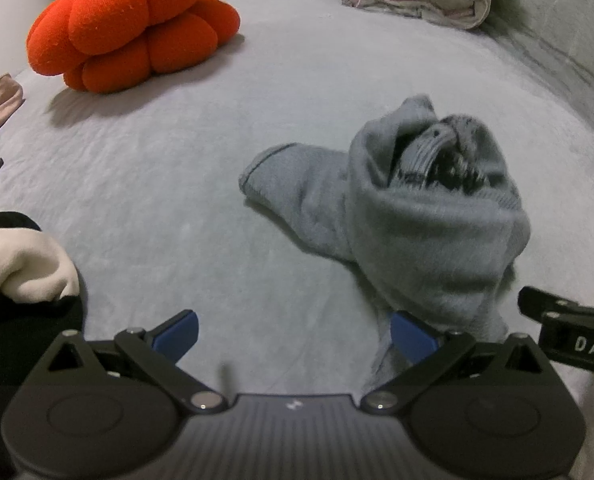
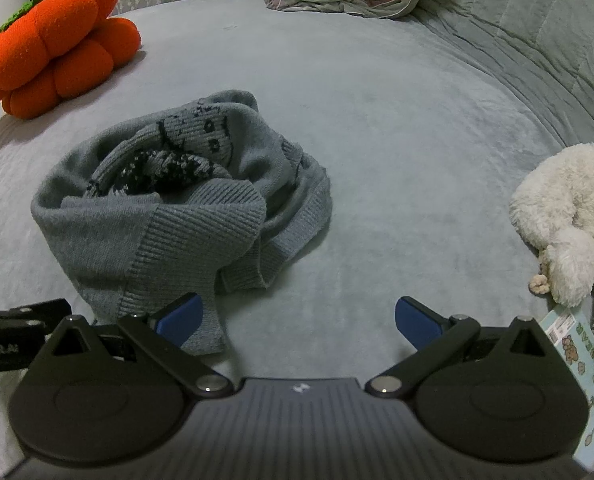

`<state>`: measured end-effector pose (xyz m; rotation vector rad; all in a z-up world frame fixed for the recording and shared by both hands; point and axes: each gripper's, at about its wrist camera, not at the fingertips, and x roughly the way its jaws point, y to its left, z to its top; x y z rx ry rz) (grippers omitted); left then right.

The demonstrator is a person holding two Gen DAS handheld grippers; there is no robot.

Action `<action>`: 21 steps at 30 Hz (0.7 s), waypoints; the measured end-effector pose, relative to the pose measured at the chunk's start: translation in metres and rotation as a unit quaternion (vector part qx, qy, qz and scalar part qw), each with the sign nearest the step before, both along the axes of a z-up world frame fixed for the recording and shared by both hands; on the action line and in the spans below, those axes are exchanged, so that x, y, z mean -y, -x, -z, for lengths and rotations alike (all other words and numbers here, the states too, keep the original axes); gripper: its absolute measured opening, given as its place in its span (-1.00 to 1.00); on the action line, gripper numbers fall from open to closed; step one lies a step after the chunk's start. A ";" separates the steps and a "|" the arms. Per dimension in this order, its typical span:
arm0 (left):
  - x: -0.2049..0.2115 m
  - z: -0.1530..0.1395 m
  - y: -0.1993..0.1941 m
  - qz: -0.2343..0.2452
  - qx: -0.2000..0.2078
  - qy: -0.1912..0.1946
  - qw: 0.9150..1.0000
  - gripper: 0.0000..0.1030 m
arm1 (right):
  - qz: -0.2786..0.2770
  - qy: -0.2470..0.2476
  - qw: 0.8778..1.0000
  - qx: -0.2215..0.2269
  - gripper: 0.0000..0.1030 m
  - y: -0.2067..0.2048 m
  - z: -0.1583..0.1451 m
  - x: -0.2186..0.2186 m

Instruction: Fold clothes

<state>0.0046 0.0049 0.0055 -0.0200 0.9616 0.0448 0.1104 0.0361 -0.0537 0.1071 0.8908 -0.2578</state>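
Light: we see dim, cool indoor light, greyish overall.
Shadows: the orange pumpkin cushion (image 1: 133, 26) throws a soft shadow down and to the left on the bed (image 1: 177, 184), so we place the light up and to the right.
Blur: in the left wrist view the grey sweater (image 1: 425, 216) looks smeared; in the right it is sharper.
Edges: we see strong fisheye bending and dark corners.
Glare: faint sheen on the black jaws.
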 end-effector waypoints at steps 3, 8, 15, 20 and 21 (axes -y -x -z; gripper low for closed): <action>-0.002 -0.008 -0.001 -0.004 0.020 0.013 1.000 0.99 | 0.001 -0.005 1.000 0.005 1.00 0.000 -0.003 0.002; -0.005 -0.023 -0.013 -0.018 0.041 0.033 0.998 0.99 | 0.002 -0.026 0.999 0.019 1.00 -0.006 -0.008 0.012; -0.007 -0.025 -0.036 -0.016 0.044 0.062 0.997 0.99 | 0.006 -0.066 0.998 -0.003 1.00 -0.029 -0.011 0.024; -0.016 -0.016 -0.048 -0.005 0.046 0.086 0.995 0.99 | 0.014 -0.097 0.995 -0.008 1.00 -0.047 -0.005 0.032; -0.018 -0.013 -0.050 -0.003 0.046 0.093 0.995 0.99 | 0.015 -0.102 0.995 -0.009 1.00 -0.050 -0.001 0.033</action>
